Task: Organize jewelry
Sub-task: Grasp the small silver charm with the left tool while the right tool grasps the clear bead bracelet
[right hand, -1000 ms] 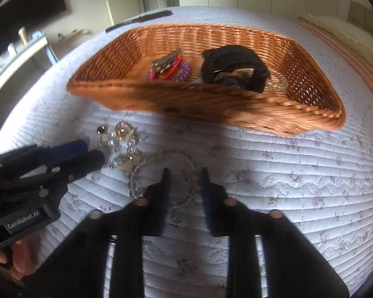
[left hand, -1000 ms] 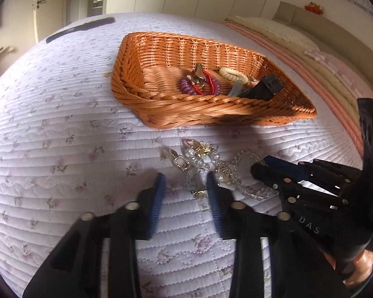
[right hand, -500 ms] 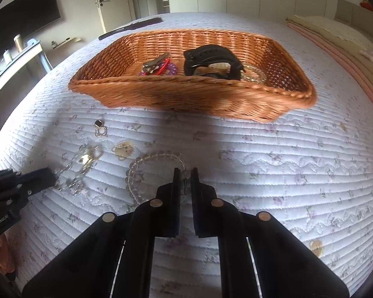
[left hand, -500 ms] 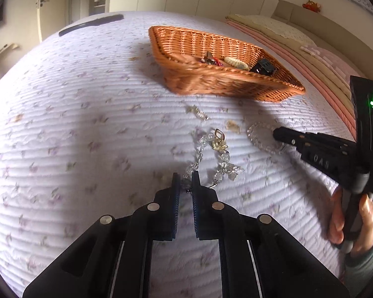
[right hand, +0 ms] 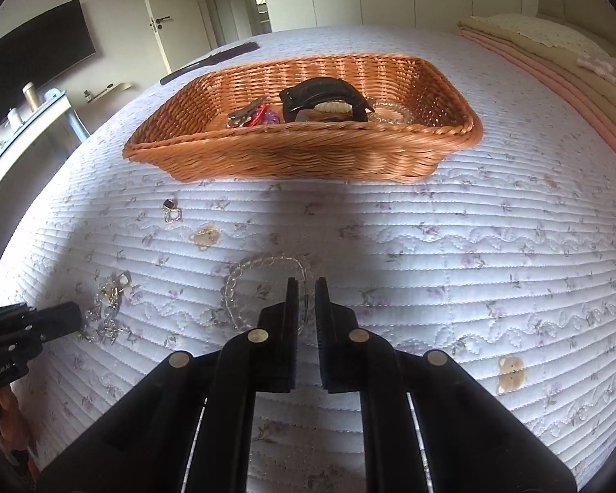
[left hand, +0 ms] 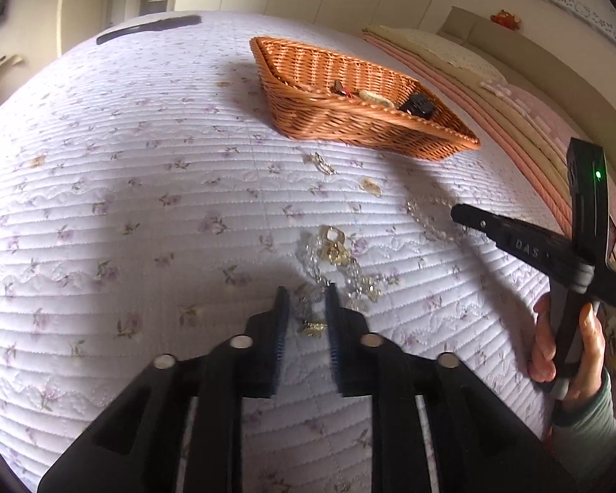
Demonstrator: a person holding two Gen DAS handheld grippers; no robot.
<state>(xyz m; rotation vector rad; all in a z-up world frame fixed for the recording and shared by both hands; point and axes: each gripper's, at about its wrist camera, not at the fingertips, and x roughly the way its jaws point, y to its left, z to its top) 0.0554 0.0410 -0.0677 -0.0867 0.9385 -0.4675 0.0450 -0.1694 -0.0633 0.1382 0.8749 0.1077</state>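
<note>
Now: my left gripper (left hand: 306, 302) jaws just parted, crystal chain (left hand: 341, 267) loose between them, unpacked. My right gripper (right hand: 306, 293) pinched on clear bead bracelet (right hand: 263, 287). Wicker basket (right hand: 308, 164) at twelve o'clock.

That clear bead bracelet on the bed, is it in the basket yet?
Not yet. The clear bead bracelet lies on the quilt, in front of the wicker basket, with the right gripper shut on its near side.

Crystal chain (left hand: 341, 271) and clear bead bracelet (right hand: 263, 287) lie on quilt.
</note>
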